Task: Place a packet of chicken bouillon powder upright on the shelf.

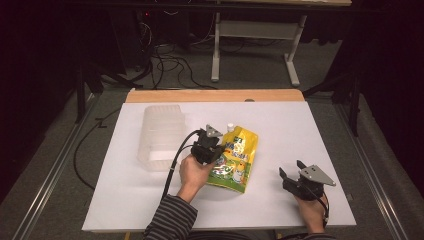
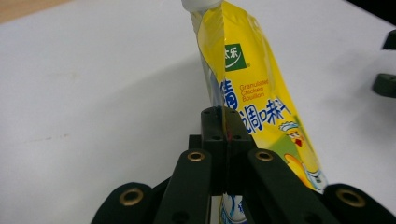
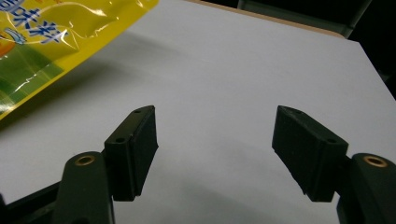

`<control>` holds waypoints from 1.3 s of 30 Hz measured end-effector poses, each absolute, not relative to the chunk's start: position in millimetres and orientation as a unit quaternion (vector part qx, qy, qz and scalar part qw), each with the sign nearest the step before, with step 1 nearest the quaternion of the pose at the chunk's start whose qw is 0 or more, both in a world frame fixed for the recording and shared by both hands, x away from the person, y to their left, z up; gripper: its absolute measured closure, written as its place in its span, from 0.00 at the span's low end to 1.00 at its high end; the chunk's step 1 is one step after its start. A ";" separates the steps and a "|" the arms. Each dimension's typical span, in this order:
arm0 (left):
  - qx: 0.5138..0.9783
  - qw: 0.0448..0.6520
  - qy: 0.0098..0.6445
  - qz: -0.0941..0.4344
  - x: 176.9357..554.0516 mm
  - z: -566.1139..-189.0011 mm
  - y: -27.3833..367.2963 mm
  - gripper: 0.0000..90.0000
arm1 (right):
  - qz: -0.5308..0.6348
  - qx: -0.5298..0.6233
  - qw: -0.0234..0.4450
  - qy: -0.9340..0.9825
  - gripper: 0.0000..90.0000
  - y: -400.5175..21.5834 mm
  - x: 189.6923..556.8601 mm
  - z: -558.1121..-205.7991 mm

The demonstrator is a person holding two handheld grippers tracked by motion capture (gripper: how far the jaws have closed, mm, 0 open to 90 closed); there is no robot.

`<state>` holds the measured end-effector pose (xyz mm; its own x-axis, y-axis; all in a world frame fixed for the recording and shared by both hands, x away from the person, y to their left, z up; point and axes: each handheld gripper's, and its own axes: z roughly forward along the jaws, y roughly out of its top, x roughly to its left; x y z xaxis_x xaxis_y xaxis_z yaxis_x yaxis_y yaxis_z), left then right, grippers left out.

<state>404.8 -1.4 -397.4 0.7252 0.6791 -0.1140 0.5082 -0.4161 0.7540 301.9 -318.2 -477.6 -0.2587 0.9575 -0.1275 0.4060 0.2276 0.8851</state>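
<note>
The left gripper (image 2: pixel 223 135) pinches the edge of a glossy yellow spouted bouillon pouch (image 1: pixel 235 157) near the middle of the white table (image 1: pixel 295 135), its white cap (image 2: pixel 201 3) cut off at the frame's top, while the right gripper (image 3: pixel 215 144) hovers spread wide beside a barely distinguishable clear plastic container (image 1: pixel 160 137).

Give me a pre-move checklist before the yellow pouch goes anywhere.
1. Left gripper shut on the yellow pouch: ok, the jaws pinch its edge.
2. Right gripper open and empty: ok.
3. Right gripper apart from the pouch: ok.
4. Pouch's white cap closed: cannot tell.
5. Clear plastic container beside the pouch, opening reachable: cannot tell.
6. White table bare around the pouch: ok.
</note>
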 end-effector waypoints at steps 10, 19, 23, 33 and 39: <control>0.826 0.441 0.331 0.116 387.9 -368.6 13.5 1.00 | 0.381 0.492 0.359 0.696 0.35 -317.9 302.1 -477.6; 0.820 0.464 0.315 0.110 378.5 -354.5 23.6 1.00 | 0.378 0.492 0.358 0.698 0.35 -317.6 302.5 -477.7; 0.819 0.469 0.310 0.114 376.0 -347.2 28.3 1.00 | 0.380 0.494 0.357 0.696 0.35 -318.3 302.4 -477.5; 0.813 0.483 0.304 0.112 371.0 -337.0 42.4 1.00 | 0.384 0.494 0.360 0.692 0.35 -319.2 301.6 -477.5; 0.806 0.492 0.310 0.110 367.9 -333.6 51.2 1.00 | 0.384 0.493 0.360 0.693 0.35 -318.5 301.7 -477.5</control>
<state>367.9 51.2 -333.6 0.7840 0.6077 -0.1266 0.3903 -0.3239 0.8618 301.7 -318.5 -477.5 -0.2559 0.9592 -0.1206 0.4073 0.2201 0.8864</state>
